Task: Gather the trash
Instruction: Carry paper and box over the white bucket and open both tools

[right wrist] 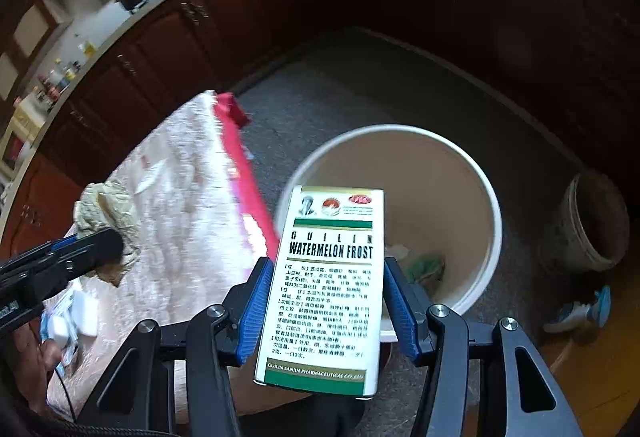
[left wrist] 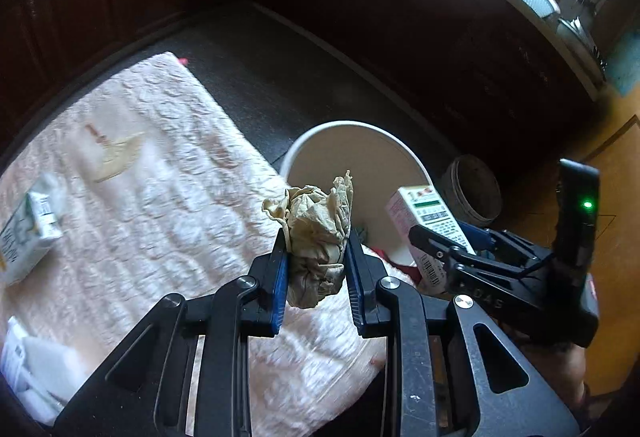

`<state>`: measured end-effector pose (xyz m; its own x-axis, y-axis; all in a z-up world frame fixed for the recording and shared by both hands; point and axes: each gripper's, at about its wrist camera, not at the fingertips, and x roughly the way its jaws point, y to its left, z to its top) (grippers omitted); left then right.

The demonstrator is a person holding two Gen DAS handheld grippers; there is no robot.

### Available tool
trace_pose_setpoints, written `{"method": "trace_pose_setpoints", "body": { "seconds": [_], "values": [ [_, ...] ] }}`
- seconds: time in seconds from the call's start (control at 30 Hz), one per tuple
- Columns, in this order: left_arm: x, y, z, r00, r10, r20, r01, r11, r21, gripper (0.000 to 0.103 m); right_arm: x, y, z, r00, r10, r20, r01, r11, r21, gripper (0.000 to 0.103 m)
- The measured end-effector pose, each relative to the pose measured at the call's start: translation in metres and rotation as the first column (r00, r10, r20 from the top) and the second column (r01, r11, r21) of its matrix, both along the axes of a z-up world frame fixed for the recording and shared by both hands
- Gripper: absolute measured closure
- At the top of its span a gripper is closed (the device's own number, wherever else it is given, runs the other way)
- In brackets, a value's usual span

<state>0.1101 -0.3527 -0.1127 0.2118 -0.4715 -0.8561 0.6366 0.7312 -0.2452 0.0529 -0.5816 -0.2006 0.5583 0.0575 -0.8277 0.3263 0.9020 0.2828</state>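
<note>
Left gripper point(left wrist: 316, 257): we pinch a crumpled beige paper wad point(left wrist: 316, 233).
Right gripper point(right wrist: 324, 301): we clamp an upright white-and-green medicine carton point(right wrist: 324, 289).
White round plastic bucket point(right wrist: 490, 213): ahead and below; our right is nearer.

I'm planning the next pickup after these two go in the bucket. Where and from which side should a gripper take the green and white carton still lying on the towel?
The green and white carton lies flat on the pink towel, long axis running away from the camera. Probably best to come from above and close the jaws across its two long narrow sides near the middle: those faces are flat and parallel, and the soft towel lets the fingertips sink in beside them.
</note>
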Motion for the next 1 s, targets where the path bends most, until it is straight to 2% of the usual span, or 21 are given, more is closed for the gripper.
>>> {"method": "trace_pose_setpoints", "body": {
  "seconds": [0.13, 0.23, 0.4, 0.5, 0.73, 0.8, 0.93, 1.0],
  "values": [
    [0.003, -0.017, -0.012, 1.000, -0.012, -0.024, 0.012, 1.000, 0.004, 0.080, 0.004, -0.019, -0.023, 0.999, -0.039, -0.035, 0.041, 0.998, 0.052, 0.050],
    [0.005, -0.026, -0.021, 0.999, -0.014, -0.044, 0.015, 1.000, 0.008, 0.080, 0.005, -0.030, -0.037, 0.996, -0.061, -0.063, 0.065, 0.996, 0.058, 0.050],
    [0.012, -0.042, -0.033, 0.994, -0.025, -0.103, 0.023, 1.000, -0.017, 0.079, 0.009, -0.036, -0.061, 0.991, -0.071, -0.116, 0.081, 0.994, 0.079, 0.051],
    [0.013, -0.050, -0.038, 0.993, -0.028, -0.111, 0.025, 0.999, -0.022, 0.079, 0.012, -0.038, -0.077, 0.986, -0.077, -0.146, 0.092, 0.991, 0.100, 0.051],
    [0.012, -0.061, -0.045, 0.993, -0.036, -0.109, 0.034, 0.999, -0.017, 0.067, 0.016, -0.041, -0.105, 0.977, -0.084, -0.197, 0.113, 0.983, 0.142, 0.050],
    [0.010, -0.064, -0.045, 0.994, -0.039, -0.100, 0.038, 0.999, -0.011, 0.065, 0.013, -0.044, -0.107, 0.975, -0.095, -0.199, 0.126, 0.981, 0.150, 0.047],
    [0.005, -0.066, -0.048, 0.994, -0.031, -0.106, 0.029, 0.999, -0.019, 0.050, 0.007, -0.046, -0.103, 0.974, -0.111, -0.197, 0.140, 0.980, 0.142, 0.046],
    [0.006, -0.060, -0.048, 0.994, -0.025, -0.105, 0.023, 0.999, -0.024, 0.046, 0.007, -0.047, -0.101, 0.974, -0.113, -0.195, 0.142, 0.979, 0.144, 0.046]
  ]
}}
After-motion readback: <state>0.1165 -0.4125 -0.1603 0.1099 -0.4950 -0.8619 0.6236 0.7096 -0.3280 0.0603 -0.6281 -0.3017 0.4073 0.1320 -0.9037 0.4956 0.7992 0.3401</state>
